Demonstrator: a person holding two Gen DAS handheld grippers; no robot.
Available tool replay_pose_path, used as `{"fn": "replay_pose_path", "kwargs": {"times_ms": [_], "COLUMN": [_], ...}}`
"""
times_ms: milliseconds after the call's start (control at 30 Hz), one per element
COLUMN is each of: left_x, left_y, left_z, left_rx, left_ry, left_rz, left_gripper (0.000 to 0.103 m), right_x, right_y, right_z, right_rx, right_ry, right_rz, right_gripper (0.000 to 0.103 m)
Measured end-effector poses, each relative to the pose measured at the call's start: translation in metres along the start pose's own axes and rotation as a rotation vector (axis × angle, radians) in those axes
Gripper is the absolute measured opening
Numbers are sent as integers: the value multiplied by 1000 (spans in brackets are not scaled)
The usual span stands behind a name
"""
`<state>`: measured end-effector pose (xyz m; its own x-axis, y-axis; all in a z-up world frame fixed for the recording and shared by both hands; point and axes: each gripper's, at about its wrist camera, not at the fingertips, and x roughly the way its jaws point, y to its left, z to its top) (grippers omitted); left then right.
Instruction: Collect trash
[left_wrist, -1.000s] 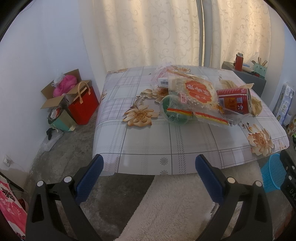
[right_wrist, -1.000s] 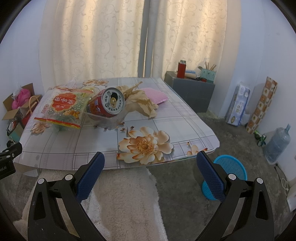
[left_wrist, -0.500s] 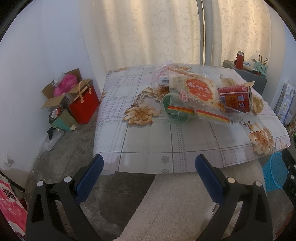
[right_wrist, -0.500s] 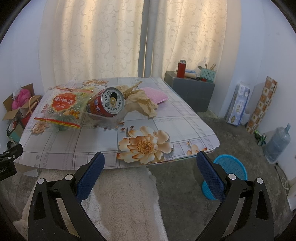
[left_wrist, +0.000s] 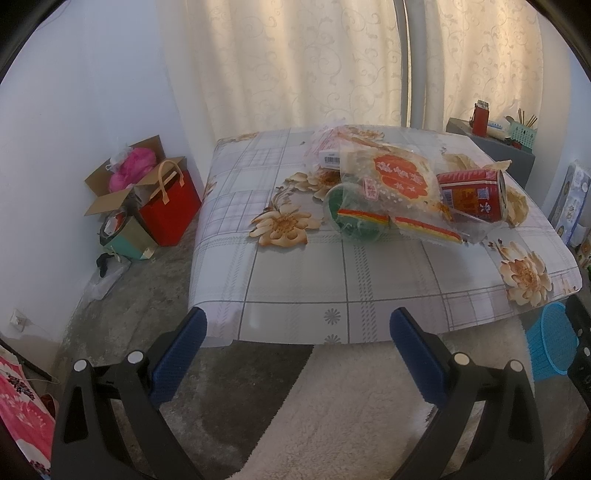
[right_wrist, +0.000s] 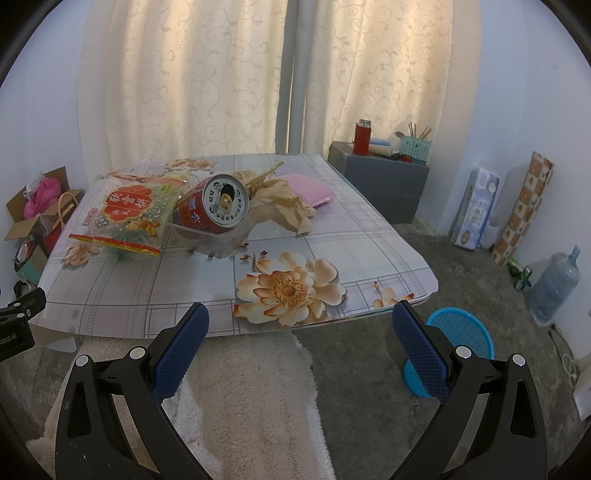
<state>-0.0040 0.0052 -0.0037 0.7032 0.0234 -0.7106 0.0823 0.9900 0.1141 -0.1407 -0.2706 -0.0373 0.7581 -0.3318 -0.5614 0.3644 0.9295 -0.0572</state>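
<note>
Both sets of fingers are spread wide and hold nothing. On the left gripper (left_wrist: 297, 332), the blue fingers (left_wrist: 179, 350) hang over the floor, just in front of the near edge of the bench (left_wrist: 295, 273). On the right gripper (right_wrist: 299, 330), the fingers (right_wrist: 419, 349) do the same, a bit more to the right side of the bench.

All the trash sits in one pile on the far half of the bench, well apart from both grippers. A red can (right_wrist: 212, 208) lies on its side with its round top facing the right camera. It seems to rest in a clear plastic tray (right_wrist: 218, 245). Just left of the can is a snack bag (right_wrist: 125, 214) with a big red label. It lies partly over a green cup (left_wrist: 352, 216), which is tipped on its side. Behind the can is some crumpled brown paper (right_wrist: 284, 201), touching it. A pink pack (right_wrist: 310, 188) lies behind the paper.

A blue basket (right_wrist: 458, 336) stands on the floor by the right corner of the bench, near the right gripper. A fluffy white rug (right_wrist: 251, 398) lies on the floor under both grippers. A red bag (left_wrist: 168, 203) and an open cardboard box (left_wrist: 125, 177) sit by the left wall.
</note>
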Motion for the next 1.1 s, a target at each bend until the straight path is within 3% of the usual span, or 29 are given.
{"fn": "replay_pose_path", "kwargs": {"times_ms": [333, 700, 800, 1000, 1100], "left_x": [6, 31, 38, 54, 66], "left_y": [-5, 6, 11, 23, 25], "left_z": [2, 26, 38, 67, 83], "left_rx": [17, 5, -3, -91, -137], "left_ry": [13, 10, -10, -51, -50], "left_rz": [31, -4, -69, -408, -455], "left_gripper": [97, 97, 97, 97, 97], "right_x": [2, 31, 36, 54, 64], "right_y": [-3, -5, -3, 0, 0], "right_z": [-2, -5, -2, 5, 7], "right_rx": [9, 17, 5, -11, -12], "right_ry": [11, 50, 43, 60, 80], "right_rz": [7, 16, 28, 54, 67], "right_gripper": [95, 95, 95, 95, 95]}}
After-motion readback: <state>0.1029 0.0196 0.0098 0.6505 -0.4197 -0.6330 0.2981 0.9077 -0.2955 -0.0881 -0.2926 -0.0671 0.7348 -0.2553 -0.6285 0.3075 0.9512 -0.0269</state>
